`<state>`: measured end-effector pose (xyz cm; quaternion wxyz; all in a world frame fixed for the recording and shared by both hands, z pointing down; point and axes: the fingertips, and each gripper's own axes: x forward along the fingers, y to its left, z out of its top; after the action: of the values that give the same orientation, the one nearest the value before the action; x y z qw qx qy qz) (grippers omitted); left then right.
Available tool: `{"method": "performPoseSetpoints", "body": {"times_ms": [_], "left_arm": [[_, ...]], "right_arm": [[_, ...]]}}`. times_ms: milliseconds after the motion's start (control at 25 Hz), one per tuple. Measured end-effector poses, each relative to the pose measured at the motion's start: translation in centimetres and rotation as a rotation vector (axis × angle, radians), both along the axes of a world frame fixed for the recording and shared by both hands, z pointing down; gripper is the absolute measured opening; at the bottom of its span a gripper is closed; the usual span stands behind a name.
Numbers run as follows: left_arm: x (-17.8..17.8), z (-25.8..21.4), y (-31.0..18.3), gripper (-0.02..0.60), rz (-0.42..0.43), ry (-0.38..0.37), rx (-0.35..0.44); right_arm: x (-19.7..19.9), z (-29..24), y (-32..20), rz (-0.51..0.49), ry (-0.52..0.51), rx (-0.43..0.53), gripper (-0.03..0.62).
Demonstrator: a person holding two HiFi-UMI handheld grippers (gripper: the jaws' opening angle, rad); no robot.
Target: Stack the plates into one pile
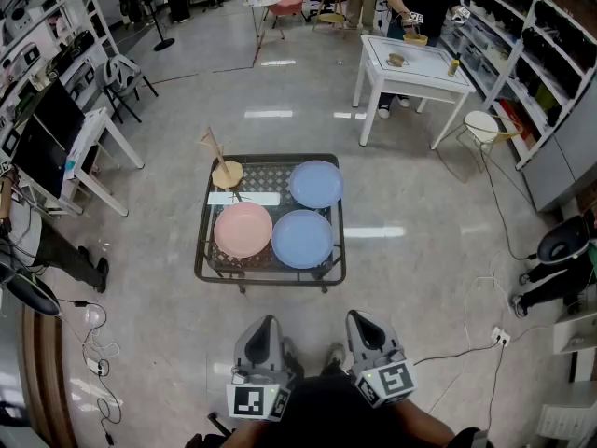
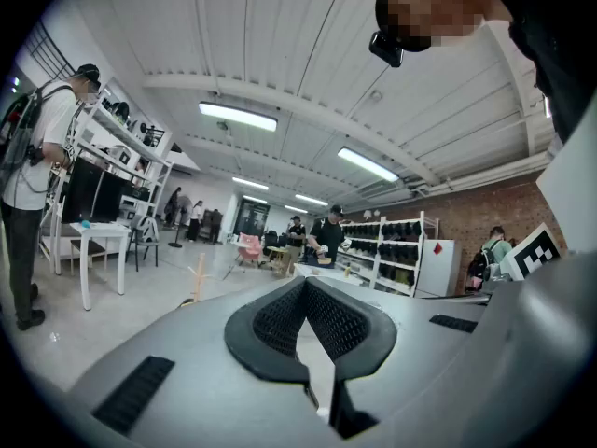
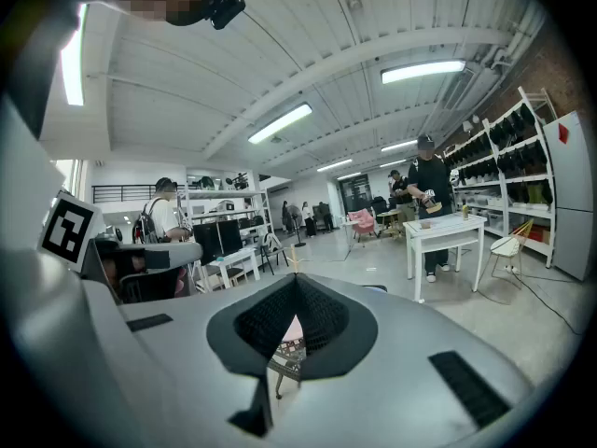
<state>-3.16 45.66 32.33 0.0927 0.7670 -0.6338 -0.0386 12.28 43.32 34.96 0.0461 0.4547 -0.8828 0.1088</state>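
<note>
A low black wire table (image 1: 336,250) stands on the floor ahead of me with three plates lying apart on it. The pink plate (image 1: 242,229) is front left, one blue plate (image 1: 301,239) front right, the other blue plate (image 1: 315,184) back right. Both grippers hang well short of the table, close to my body. My left gripper (image 1: 267,323) is shut and empty; its pads (image 2: 280,320) meet with nothing between. My right gripper (image 1: 359,318) is also shut and empty. Under its joined tips in the right gripper view, a sliver of the pink plate (image 3: 291,330) shows.
A small wooden stand (image 1: 225,169) and a white strip (image 1: 243,198) sit at the table's back left. A white table (image 1: 415,63) with a person behind it and a white stool (image 1: 482,124) stand farther back right. Cables (image 1: 485,339) trail on the floor at right; desks (image 1: 89,129) line the left.
</note>
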Motion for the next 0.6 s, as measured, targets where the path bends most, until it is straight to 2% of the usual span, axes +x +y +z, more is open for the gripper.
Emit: {"method": "performPoseSetpoints", "body": {"times_ms": [280, 480, 600], "left_arm": [[0.6, 0.2, 0.5, 0.015, 0.006, -0.018, 0.003], [1.3, 0.4, 0.5, 0.015, -0.005, -0.001, -0.007], [1.7, 0.2, 0.6, 0.015, -0.014, -0.021, -0.007]], "right_arm": [[0.4, 0.1, 0.5, -0.007, -0.005, 0.001, 0.009], [0.9, 0.2, 0.5, -0.01, -0.028, -0.008, 0.009], [1.5, 0.2, 0.6, -0.018, -0.03, -0.014, 0.009]]}}
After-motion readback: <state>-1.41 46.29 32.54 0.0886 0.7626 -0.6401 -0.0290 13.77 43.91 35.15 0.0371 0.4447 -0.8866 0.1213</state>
